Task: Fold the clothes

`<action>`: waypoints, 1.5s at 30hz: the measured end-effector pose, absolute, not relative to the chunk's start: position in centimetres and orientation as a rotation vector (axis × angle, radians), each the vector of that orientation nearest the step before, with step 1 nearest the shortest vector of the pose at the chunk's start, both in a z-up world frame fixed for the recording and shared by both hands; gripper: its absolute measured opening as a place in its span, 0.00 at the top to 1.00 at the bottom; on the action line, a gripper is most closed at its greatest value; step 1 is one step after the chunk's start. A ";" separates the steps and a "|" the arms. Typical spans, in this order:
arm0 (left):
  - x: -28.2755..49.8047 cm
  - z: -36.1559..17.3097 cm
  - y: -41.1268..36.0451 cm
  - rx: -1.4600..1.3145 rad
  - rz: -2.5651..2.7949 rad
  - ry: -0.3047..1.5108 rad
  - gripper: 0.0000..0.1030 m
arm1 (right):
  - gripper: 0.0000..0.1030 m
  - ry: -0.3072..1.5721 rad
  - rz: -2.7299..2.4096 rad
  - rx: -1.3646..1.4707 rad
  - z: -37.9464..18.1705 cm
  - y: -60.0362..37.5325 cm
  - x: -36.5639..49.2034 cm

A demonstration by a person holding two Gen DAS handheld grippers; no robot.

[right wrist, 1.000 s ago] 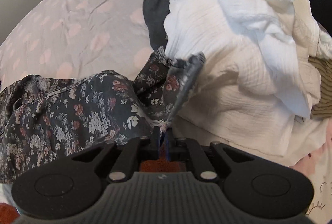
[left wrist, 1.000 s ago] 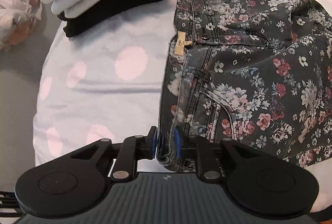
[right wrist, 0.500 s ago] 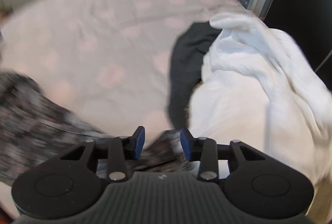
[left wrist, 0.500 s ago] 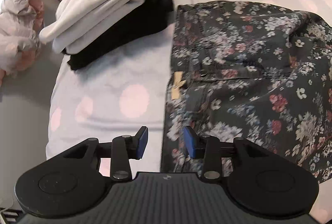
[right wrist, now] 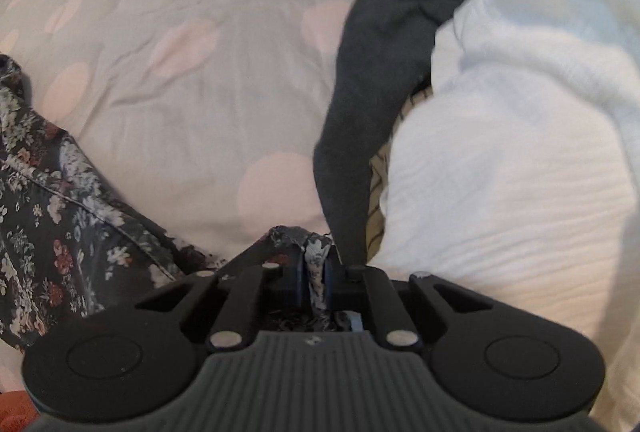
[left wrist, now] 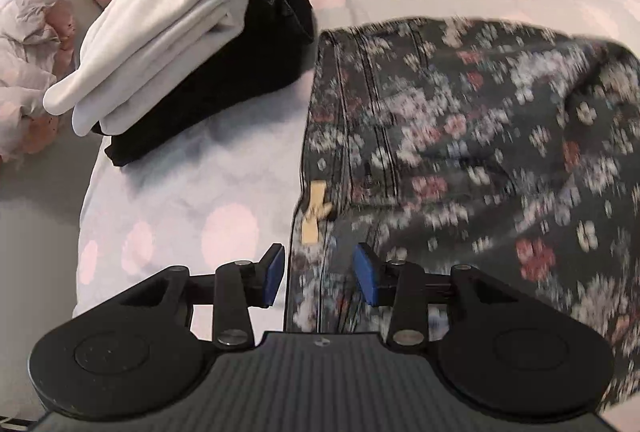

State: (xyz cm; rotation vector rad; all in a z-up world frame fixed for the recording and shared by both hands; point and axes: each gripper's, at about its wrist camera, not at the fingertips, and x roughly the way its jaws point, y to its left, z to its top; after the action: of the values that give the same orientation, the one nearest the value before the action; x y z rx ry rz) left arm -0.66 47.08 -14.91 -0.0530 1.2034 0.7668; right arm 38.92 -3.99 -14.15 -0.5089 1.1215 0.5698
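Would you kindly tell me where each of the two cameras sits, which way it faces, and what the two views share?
Left wrist: on the left gripper, looking steeply down at the floral trousers and folded stack; its jaws are opening, with the trousers' edge lying between them, unpinched.
Right wrist: on the right gripper, looking down at the bedsheet and unfolded pile; its jaws are closing, pinching floral fabric.
Shared: the trousers and dotted bedsheet; no hand shows.

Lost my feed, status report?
Left gripper opening over floral pants, pads clear. Right gripper closing on pants hem. Unfolded pile crowds right side.
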 end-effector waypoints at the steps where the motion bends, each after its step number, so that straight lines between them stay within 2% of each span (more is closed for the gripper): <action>1: -0.5 -14.8 47.5 -0.063 0.772 1.186 0.52 | 0.90 1.087 0.572 -0.504 -13.1 -3.8 38.8; 4: 0.1 -14.4 48.6 -0.100 0.777 1.140 0.49 | 0.91 0.970 0.561 -0.480 -9.1 -2.8 39.3; 6: 0.6 -14.2 49.6 -0.132 0.785 1.101 0.38 | 0.91 0.896 0.539 -0.454 -6.2 -1.9 40.3; 11: 1.8 -14.7 52.6 -0.235 0.808 1.001 0.36 | 0.91 0.738 0.440 -0.463 -0.7 0.5 42.6; 14: 2.5 -16.0 54.6 -0.301 0.832 0.958 0.27 | 0.91 0.697 0.366 -0.469 1.0 1.1 44.0; 23: 4.4 -20.5 58.9 -0.468 0.845 0.901 0.27 | 0.91 0.597 0.225 -0.529 0.9 3.0 46.4; 25: 4.8 -21.1 59.0 -0.490 0.832 0.899 0.41 | 0.91 0.584 0.211 -0.552 0.5 4.0 47.1; 26: 5.0 -21.2 58.9 -0.488 0.848 0.891 0.64 | 0.91 0.574 0.202 -0.563 0.3 4.5 47.4; 27: 5.1 -21.2 58.7 -0.497 0.841 0.878 0.80 | 0.91 0.563 0.192 -0.573 0.2 4.9 47.7; 29: 5.4 -20.8 58.2 -0.487 0.876 0.870 0.93 | 0.91 0.552 0.175 -0.582 0.0 5.6 48.3; 35: 3.8 -18.0 57.7 -0.437 0.999 0.808 0.95 | 0.91 0.510 0.156 -0.544 0.2 7.3 49.9; 40: 0.4 -16.2 58.8 -0.428 1.088 0.788 0.95 | 0.91 0.401 0.245 -0.444 0.7 9.1 49.2; 45: -1.9 -16.4 59.8 -0.449 1.135 0.832 0.95 | 0.91 0.562 0.347 -0.514 -6.2 8.4 48.4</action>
State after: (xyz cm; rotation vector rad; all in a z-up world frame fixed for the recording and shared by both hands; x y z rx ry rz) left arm -1.91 59.77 -16.43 -0.4493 0.8318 1.1348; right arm 48.35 8.42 -6.15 -0.5136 0.5615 0.3474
